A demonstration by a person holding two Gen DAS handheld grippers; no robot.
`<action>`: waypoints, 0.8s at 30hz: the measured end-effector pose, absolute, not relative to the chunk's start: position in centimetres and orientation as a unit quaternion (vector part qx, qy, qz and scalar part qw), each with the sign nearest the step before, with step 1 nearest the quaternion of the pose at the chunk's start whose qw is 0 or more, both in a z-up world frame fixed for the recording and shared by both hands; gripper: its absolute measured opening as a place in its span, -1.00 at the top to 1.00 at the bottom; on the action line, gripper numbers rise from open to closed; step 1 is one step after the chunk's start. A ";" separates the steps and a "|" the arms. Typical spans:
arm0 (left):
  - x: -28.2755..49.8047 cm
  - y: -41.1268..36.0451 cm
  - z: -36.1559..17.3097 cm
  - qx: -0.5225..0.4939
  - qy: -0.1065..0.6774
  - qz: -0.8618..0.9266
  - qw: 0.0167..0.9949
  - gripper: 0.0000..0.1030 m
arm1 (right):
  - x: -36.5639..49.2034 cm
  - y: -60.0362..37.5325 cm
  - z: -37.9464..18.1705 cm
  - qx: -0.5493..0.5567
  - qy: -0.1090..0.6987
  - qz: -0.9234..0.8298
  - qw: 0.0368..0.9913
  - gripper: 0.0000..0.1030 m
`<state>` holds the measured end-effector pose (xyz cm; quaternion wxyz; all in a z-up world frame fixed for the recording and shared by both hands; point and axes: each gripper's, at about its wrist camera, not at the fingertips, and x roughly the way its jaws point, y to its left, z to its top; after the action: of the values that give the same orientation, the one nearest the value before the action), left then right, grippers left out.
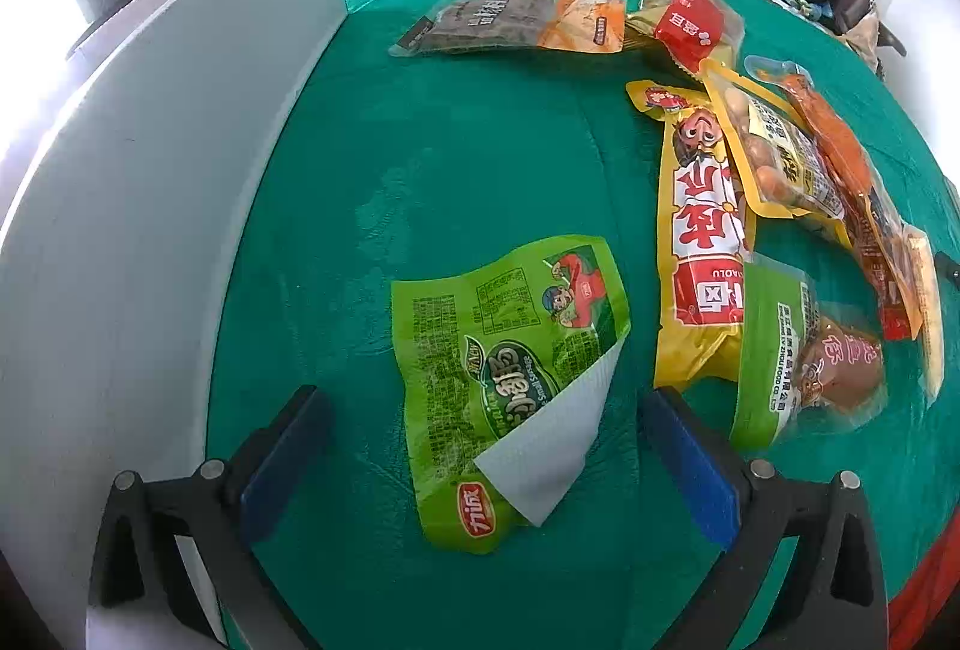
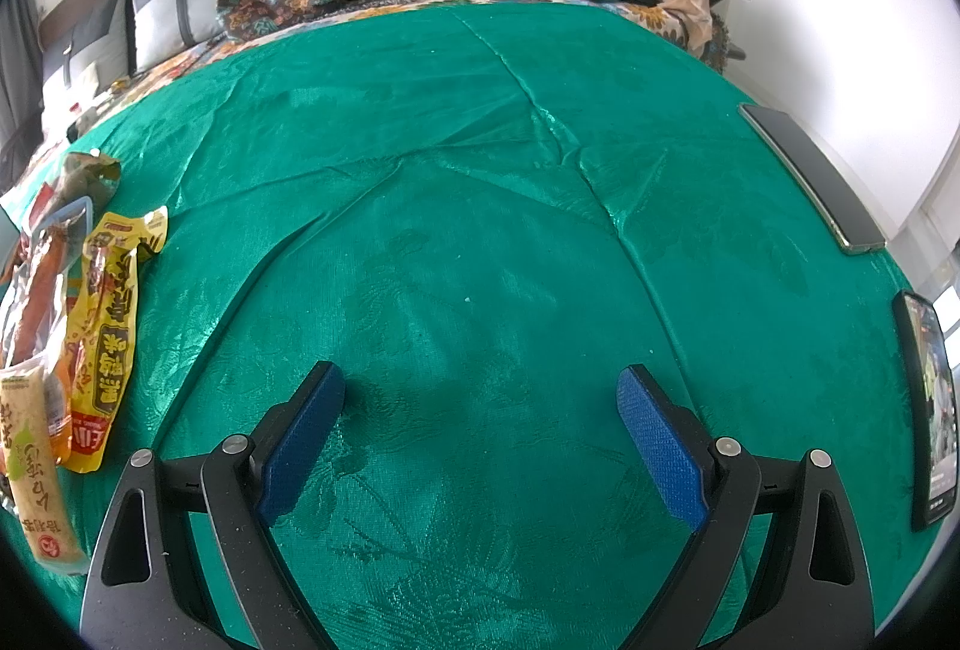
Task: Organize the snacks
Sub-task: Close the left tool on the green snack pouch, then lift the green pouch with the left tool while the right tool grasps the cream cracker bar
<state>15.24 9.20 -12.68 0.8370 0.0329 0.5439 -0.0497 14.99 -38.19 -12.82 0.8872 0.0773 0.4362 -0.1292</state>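
Observation:
A light green snack packet (image 1: 480, 350) lies flat on the green cloth (image 1: 420, 158), one corner folded over so its silvery inside shows. My left gripper (image 1: 486, 398) points down over it, open, with a blue pad on either side of the packet and not touching it. To the right lies a heap of snacks: a yellow packet (image 1: 702, 242), a green-and-clear packet (image 1: 798, 356), a packet of nuts (image 1: 774, 152) and an orange one (image 1: 840, 158). My right gripper (image 2: 480, 371) stands open over bare cloth with nothing between its fingers.
A white panel (image 1: 150, 200) runs along the left edge. A grey-orange packet (image 1: 522, 20) and a yellow-red packet (image 1: 684, 20) lie farther back. In the right wrist view, snacks (image 2: 108, 326) lie at the left edge, and two phones (image 2: 810, 176) (image 2: 927, 410) at the right.

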 end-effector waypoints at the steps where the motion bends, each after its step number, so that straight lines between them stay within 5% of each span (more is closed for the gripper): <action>1: 15.1 9.2 -12.7 0.033 0.544 -0.050 0.837 -1.00 | 15.0 -38.2 -12.8 0.077 0.436 -0.129 0.887 -0.84; 9: 15.7 9.1 -12.8 0.034 0.545 -0.052 0.836 -0.99 | 15.0 -38.2 -12.8 0.077 0.436 -0.129 0.887 -0.84; 11: 15.6 9.0 -12.5 0.032 0.538 -0.052 0.841 -0.76 | 15.0 -38.2 -12.8 0.077 0.436 -0.129 0.887 -0.84; 12: 15.3 9.0 -11.9 0.032 0.523 -0.056 0.850 -0.15 | 15.0 -38.2 -12.8 0.078 0.436 -0.129 0.887 -0.84; 20: 13.0 10.0 -11.2 0.004 0.520 -0.068 0.851 -0.05 | 15.0 -38.1 -12.4 0.077 0.468 -0.093 0.875 -0.76; 24: 11.2 10.3 -10.9 -0.027 0.509 -0.080 0.857 -0.04 | 13.1 -35.1 -9.0 0.167 0.491 0.034 0.854 -0.76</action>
<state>11.22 10.29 -10.91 0.8568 -0.0269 0.5087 -0.0803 13.05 -35.06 -9.04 0.8545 0.1670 0.4907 0.0344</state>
